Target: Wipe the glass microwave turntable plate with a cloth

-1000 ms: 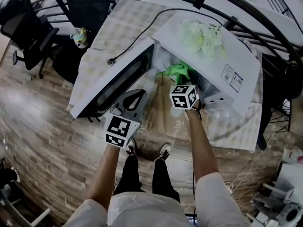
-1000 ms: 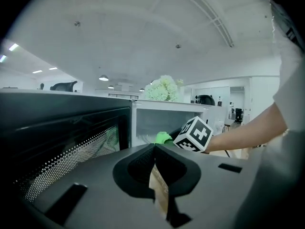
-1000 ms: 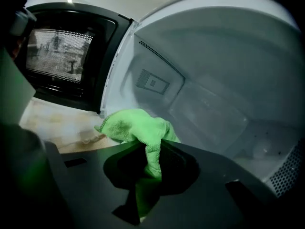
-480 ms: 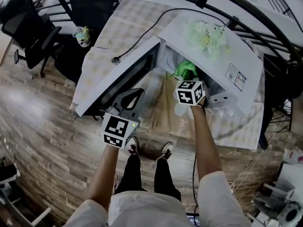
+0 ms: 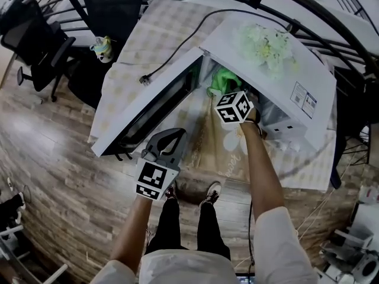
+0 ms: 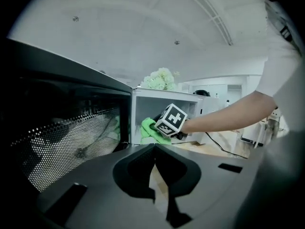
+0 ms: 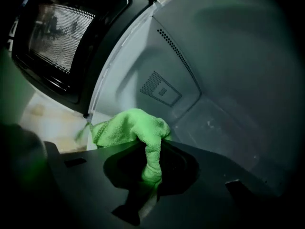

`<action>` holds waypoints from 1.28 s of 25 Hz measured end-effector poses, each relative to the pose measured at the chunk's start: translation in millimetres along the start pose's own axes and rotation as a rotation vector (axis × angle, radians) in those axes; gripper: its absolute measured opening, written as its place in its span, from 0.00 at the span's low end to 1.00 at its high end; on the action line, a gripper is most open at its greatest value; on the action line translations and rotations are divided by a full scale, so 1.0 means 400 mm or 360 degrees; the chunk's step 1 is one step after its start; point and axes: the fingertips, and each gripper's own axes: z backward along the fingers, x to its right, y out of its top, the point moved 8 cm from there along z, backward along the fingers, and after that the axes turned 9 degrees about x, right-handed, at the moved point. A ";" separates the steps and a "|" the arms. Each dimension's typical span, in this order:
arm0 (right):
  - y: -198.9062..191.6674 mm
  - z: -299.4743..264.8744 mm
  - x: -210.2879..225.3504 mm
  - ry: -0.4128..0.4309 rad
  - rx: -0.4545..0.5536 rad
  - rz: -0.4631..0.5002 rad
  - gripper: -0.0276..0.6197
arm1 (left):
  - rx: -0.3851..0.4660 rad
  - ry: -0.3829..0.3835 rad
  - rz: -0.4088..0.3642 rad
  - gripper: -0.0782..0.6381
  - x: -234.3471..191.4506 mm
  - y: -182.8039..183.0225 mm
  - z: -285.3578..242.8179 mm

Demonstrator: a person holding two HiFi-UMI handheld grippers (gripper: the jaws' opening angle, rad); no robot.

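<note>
A white microwave [image 5: 296,70] stands on the table with its door [image 5: 148,99] swung open to the left. My right gripper [image 5: 228,93] reaches into the cavity and is shut on a bright green cloth [image 5: 222,78] [image 7: 126,128], which bunches ahead of the jaws [image 7: 151,161] just above the grey cavity floor [image 7: 228,132]. No view shows the glass turntable plate clearly. My left gripper [image 5: 169,138] [image 6: 155,146] hangs shut and holds nothing, in front of the open door, apart from the microwave. From the left gripper view the cloth [image 6: 150,130] and the right gripper's marker cube [image 6: 171,119] show in the opening.
Pale artificial flowers [image 5: 266,43] lie on top of the microwave. A black power cord [image 5: 177,43] runs across the checked tablecloth [image 5: 154,22]. A small toy figure [image 5: 100,45] and an office chair [image 5: 35,37] stand at the left. A tan mat [image 5: 216,152] lies before the microwave.
My right gripper has pushed the green cloth a little deeper into the microwave cavity. My left gripper has drawn back slightly toward me, still shut and holding nothing.
</note>
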 end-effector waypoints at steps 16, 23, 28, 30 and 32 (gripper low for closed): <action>-0.099 0.070 0.111 -0.0314 -0.0412 -0.0152 0.15 | -0.0002 -0.0045 0.0020 0.13 0.025 0.012 -0.006; 0.004 0.005 0.085 -0.0169 -0.0028 -0.0017 0.15 | 0.0012 -0.0015 0.0019 0.13 0.006 0.011 0.001; 0.029 -0.038 0.008 0.0174 -0.0119 0.0157 0.15 | -0.0002 -0.0015 0.0018 0.13 0.007 0.000 0.005; 0.026 -0.020 -0.014 0.0262 -0.0131 0.0146 0.14 | -0.0003 -0.0015 0.0024 0.13 0.008 -0.002 0.005; 0.017 0.014 -0.028 0.0271 -0.0125 0.0152 0.14 | 0.0003 -0.0025 0.0025 0.13 0.015 0.002 0.003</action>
